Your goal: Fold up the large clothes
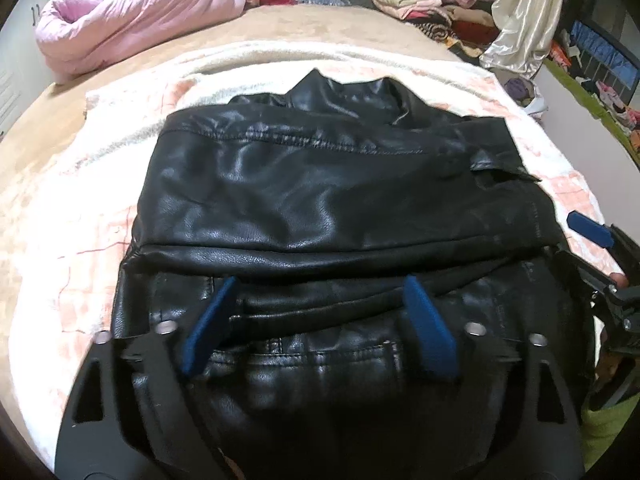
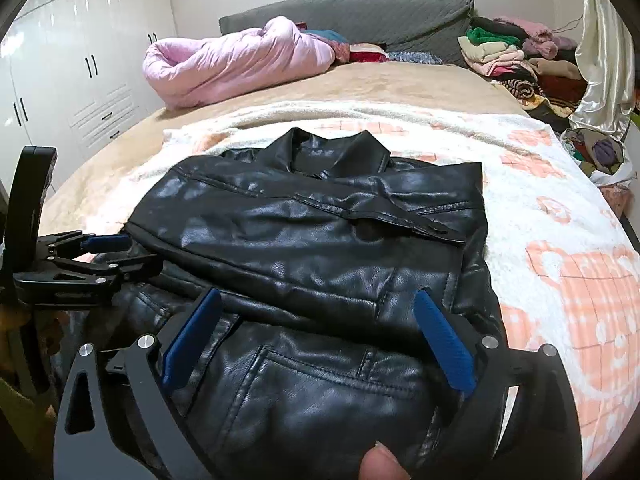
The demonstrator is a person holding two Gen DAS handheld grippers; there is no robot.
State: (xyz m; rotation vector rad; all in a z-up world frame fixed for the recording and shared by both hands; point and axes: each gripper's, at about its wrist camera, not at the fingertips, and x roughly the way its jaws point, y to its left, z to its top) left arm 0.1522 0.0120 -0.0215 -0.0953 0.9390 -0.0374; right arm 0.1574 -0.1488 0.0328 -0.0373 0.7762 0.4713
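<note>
Left wrist view: our left claw (image 1: 316, 316) and right claw (image 2: 316, 328) both hang wide apart over the near hem of the black leather jacket (image 1: 320, 184) on the bed's blanket (image 2: 560, 240). We'd pinch both hem corners evenly before folding up toward the collar.

A black leather jacket (image 2: 312, 248) lies partly folded on a white blanket with peach squares (image 2: 568, 264), collar toward the grey headboard (image 2: 360, 12). The right gripper (image 2: 316, 340) hovers over its near hem, blue fingers (image 2: 444, 340) spread wide. The left gripper (image 2: 102, 246) reaches the jacket's left edge (its opening hard to judge). A pink quilt (image 2: 232, 64) lies behind.
</note>
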